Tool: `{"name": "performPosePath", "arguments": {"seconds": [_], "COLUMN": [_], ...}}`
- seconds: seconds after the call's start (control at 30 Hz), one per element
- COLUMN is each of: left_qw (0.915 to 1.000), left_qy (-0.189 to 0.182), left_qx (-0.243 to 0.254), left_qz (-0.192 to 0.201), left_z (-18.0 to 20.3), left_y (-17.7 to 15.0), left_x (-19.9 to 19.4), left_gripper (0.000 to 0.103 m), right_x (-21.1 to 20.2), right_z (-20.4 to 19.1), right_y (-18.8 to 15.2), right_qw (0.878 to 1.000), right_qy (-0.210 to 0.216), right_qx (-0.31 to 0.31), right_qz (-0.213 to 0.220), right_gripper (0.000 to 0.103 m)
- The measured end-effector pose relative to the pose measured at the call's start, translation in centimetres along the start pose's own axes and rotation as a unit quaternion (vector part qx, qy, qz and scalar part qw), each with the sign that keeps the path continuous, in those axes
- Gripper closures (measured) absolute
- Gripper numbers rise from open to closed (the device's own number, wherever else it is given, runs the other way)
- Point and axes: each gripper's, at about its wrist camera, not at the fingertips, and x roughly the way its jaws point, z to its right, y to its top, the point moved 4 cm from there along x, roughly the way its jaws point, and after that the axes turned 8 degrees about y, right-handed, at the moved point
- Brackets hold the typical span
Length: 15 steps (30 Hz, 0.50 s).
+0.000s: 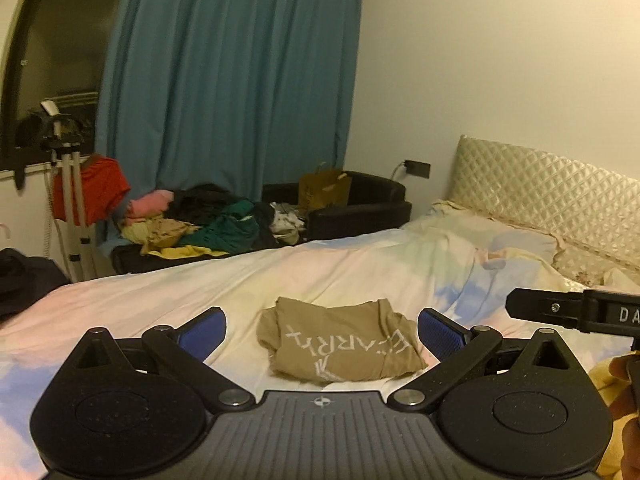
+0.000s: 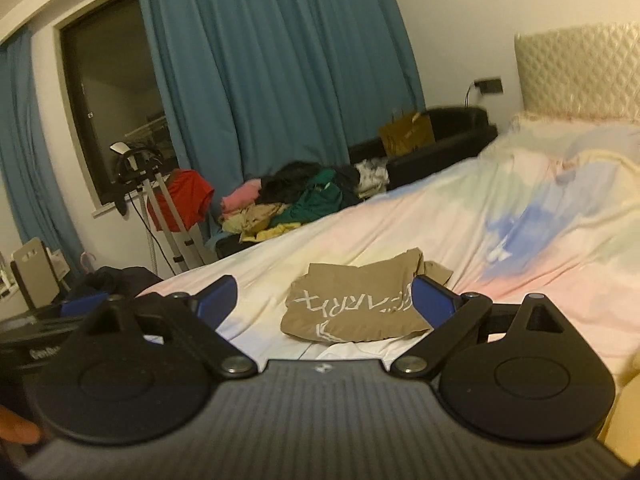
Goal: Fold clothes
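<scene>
A folded tan cotton-like shirt (image 1: pixel 340 344) lies matt on the soft pastel cloth bedspread (image 1: pixel 360 264), beneath a glossy quilted satin-look cream headboard (image 1: pixel 540 192).

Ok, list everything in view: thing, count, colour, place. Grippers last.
folded T-shirt: one, tan with white lettering, on the bed
bed cover: one, pastel pink, blue and yellow
headboard: one, cream quilted, far right
curtain: blue, back wall
clothes pile: one, mixed colours, beyond the bed
paper bag: one, brown, on a black seat
red garment: one, by a white stand
left gripper: open, empty
right gripper: open, empty
</scene>
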Motion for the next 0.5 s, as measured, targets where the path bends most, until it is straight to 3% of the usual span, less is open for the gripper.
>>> {"name": "performPosePath", "arguments": {"seconds": [0.2, 0.5], "left_qw": [0.9993, 0.9993], "left_qy": [0.013, 0.019], "left_qx": [0.017, -0.029], "left_qz": [0.032, 0.013], "left_z": [-0.3, -2.2], "left_y": [-2.6, -5.2], "left_x": [-3.2, -4.2], "left_gripper": [0.000, 0.000], "right_x": [-1.6, -0.7], "right_z": [-1.5, -3.0], "right_y": [-3.2, -5.9], "right_qw": [0.999, 0.997], "right_qy": [-0.005, -0.025], "right_qx": [-0.033, -0.072], "right_qz": [0.014, 0.012], "right_gripper": [0.007, 0.008]}}
